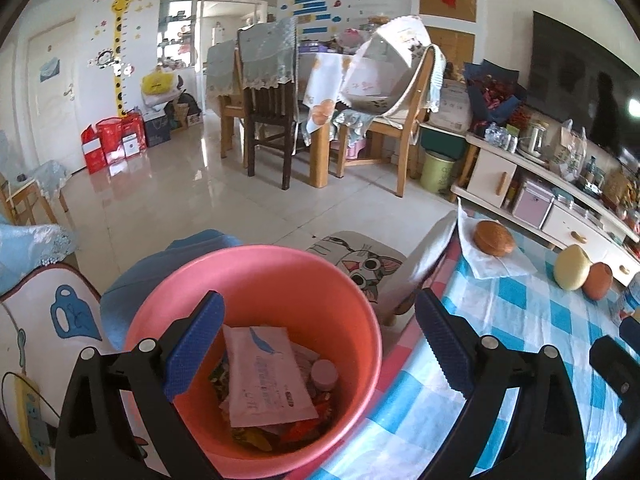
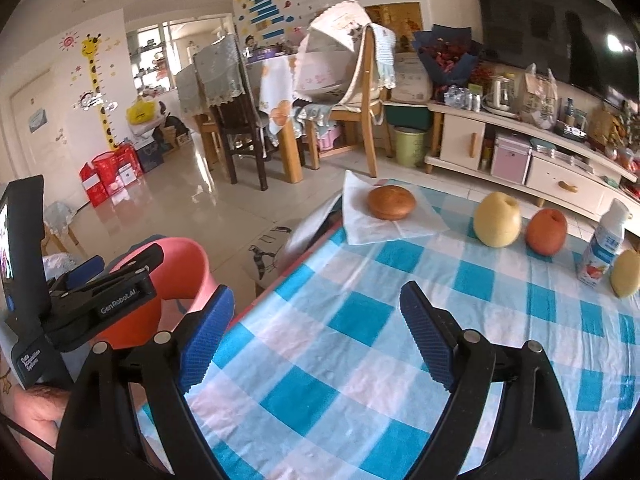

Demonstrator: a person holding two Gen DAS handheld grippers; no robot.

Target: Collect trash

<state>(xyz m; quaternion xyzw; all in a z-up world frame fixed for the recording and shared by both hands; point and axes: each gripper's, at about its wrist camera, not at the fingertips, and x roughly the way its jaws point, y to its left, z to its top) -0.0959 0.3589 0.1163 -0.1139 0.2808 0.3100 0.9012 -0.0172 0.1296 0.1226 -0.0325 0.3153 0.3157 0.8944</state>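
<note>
A pink bucket (image 1: pixel 256 276) stands beside the table's left edge. It holds a white wrapper (image 1: pixel 268 376), a small pale bottle (image 1: pixel 324 374) and several colourful wrappers. My left gripper (image 1: pixel 320 300) hovers open over the bucket's mouth with nothing between its blue pads. My right gripper (image 2: pixel 316 292) is open over the blue checked tablecloth (image 2: pixel 360 320), and it too is empty. The right wrist view shows the left gripper (image 2: pixel 120 272) at the far left, above the bucket (image 2: pixel 188 268).
On the table lie a brown bun (image 2: pixel 391 202) on a white napkin (image 2: pixel 360 220), a yellow pear (image 2: pixel 497 220), a red apple (image 2: pixel 547 231), a drink bottle (image 2: pixel 604 246) and a yellow fruit (image 2: pixel 626 274). Chairs, a green bin (image 2: pixel 409 146) and a TV cabinet stand beyond.
</note>
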